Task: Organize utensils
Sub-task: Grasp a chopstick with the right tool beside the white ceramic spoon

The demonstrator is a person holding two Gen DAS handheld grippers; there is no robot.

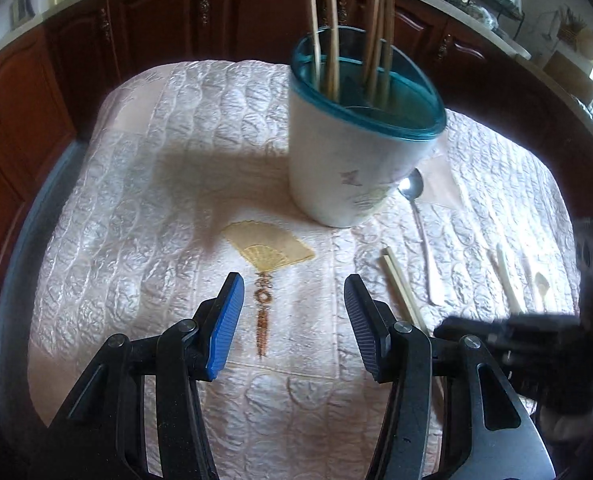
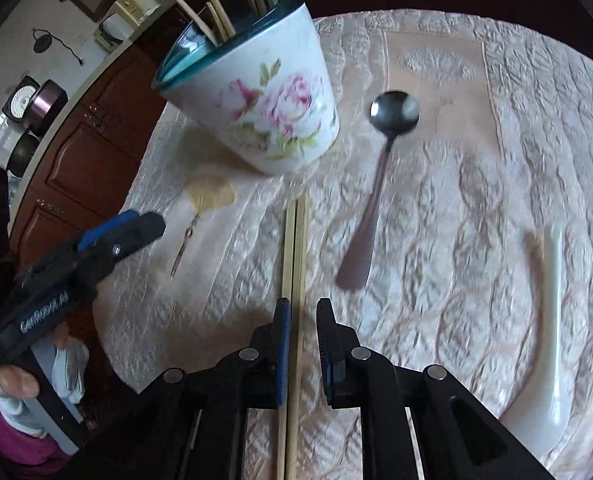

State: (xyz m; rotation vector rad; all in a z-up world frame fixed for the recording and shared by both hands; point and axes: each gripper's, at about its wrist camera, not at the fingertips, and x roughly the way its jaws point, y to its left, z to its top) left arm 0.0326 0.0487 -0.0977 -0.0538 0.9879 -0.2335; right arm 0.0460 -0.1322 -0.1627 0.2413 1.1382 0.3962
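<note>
Black, hinged arms carry the right tongs (image 2: 299, 312), whose ribbed pads, one blue-edged, stand close together around a pair of pale wooden chopsticks (image 2: 296, 248). These two thin, square sticks lie side by side and run straight ahead from between the pads toward the holder. Whether the pads really press the sticks, I cannot tell; a narrow gap shows on the right side.

Ahead of the right tongs and a little to the left stands the utensil holder (image 2: 264, 112), a smooth white cup with pink painted flowers and a teal rim, with several long wooden sticks inside. To the right of the chopsticks lies a shiny metal spoon (image 2: 380, 172) with a round bowl pointing away. Further right lies a white plastic utensil (image 2: 554, 312), long and glossy. All rest on a table covered with a quilted, satin-like white cloth (image 2: 476, 208).

In the left wrist view the left tongs (image 1: 294, 292) are spread wide and empty, hanging over a yellow embroidered fan (image 1: 268, 250) on the cloth. The holder (image 1: 352, 148) is ahead and slightly right of them; here its teal inner divider is visible, but the flowers are almost hidden. This view shows also a second small white spoon (image 1: 542, 282) at the far right, and dark red wooden cabinets (image 1: 168, 12) behind the table. The right wrist view shows the person's hand (image 2: 16, 384) holding the left tool.
</note>
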